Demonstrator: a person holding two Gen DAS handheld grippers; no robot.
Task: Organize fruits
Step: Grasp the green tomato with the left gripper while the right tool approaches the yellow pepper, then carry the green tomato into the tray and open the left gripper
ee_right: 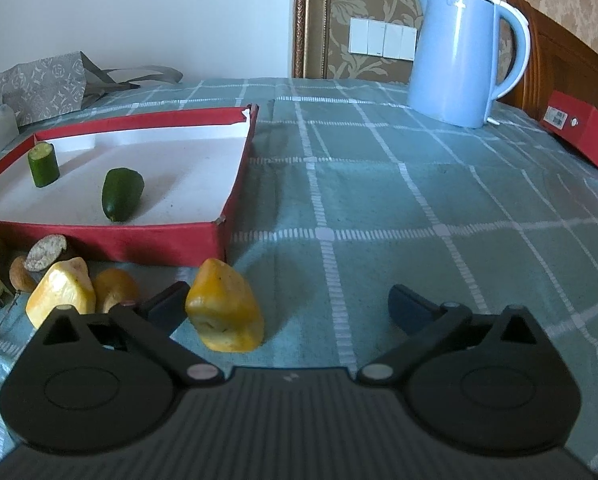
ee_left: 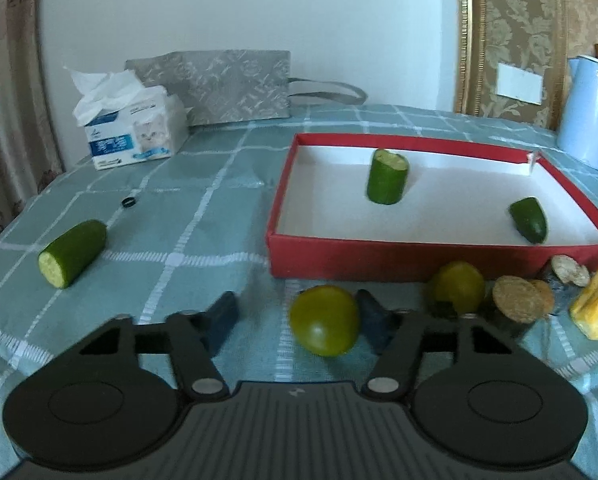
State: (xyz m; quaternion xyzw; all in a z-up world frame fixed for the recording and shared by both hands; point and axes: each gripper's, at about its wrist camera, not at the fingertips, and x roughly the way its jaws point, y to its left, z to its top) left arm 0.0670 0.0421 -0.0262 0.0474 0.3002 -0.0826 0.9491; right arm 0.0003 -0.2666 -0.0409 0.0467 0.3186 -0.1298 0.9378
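A round green fruit (ee_left: 325,320) sits on the teal checked tablecloth (ee_left: 203,216) just in front of the shallow red cardboard tray (ee_left: 379,266), between the left gripper (ee_left: 299,322) fingers, touching one of them; the other stands clear. The right gripper (ee_right: 285,308) gapes wide beside a yellow fruit chunk (ee_right: 225,312), near the tray's corner.

In tray (ee_left: 419,264): two cucumber pieces (ee_left: 387,177), apart.
Left of tray: third cucumber piece (ee_left: 73,253).
Behind tray: kettle (ee_right: 465,56).
Before tray: tomatoes (ee_left: 325,320).
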